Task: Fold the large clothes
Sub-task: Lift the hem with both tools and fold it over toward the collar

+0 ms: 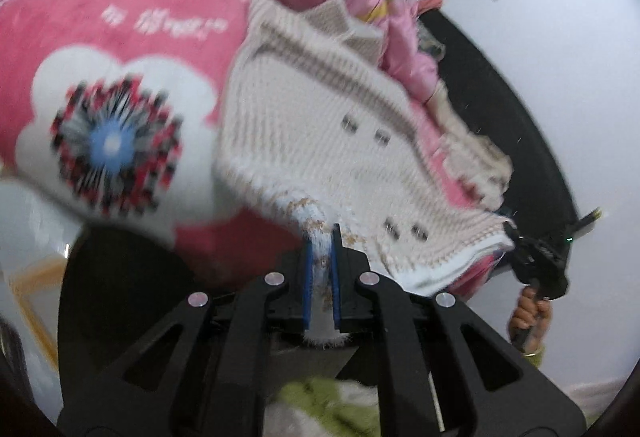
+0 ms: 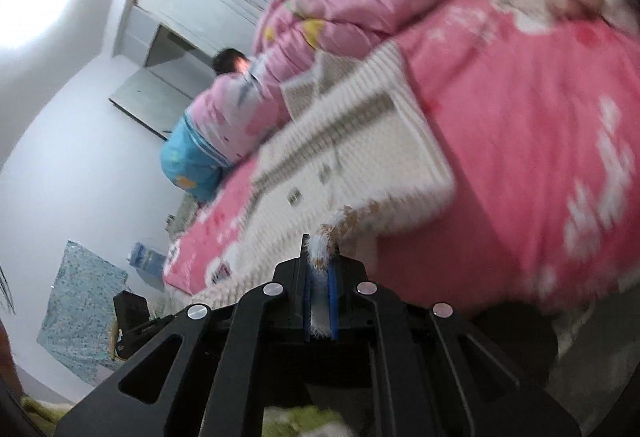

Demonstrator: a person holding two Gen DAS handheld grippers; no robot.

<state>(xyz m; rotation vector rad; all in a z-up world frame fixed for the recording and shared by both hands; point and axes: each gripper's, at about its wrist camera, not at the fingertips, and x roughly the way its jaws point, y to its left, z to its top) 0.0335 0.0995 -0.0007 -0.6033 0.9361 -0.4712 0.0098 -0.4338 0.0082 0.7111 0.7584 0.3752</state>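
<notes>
Left wrist view: left gripper [image 1: 322, 269] clamped tight on a fluffy white hem corner of the knitted cardigan [image 1: 320, 125], blue pads nearly together with only the fabric between; cardigan spread front-up across the pink bedspread [image 1: 120, 37], dark buttons in pairs, beige stripe along the placket; opposite hem corner pinched by the right gripper [image 1: 516, 237] at the frame's right, hand [image 1: 528, 317] below it; knit judged soft, thick and limp, light for its bulk, prone to stretch and sag between two held corners; best taken at the ribbed hem or shoulder seams, where the fabric is doubled and less likely to slip. Right wrist view: right gripper [image 2: 320, 269] likewise closed hard on a fuzzy hem tuft, nothing else in its bite; cardigan [image 2: 360, 141] lying slantwise on the bedspread [image 2: 520, 117], collar end near a rumpled pink quilt [image 2: 340, 17]; a pillow [image 2: 208, 133] in pink and blue at the bed's far edge; no baskets, boxes or other containers discernible in either view, blur limiting fine detail.
</notes>
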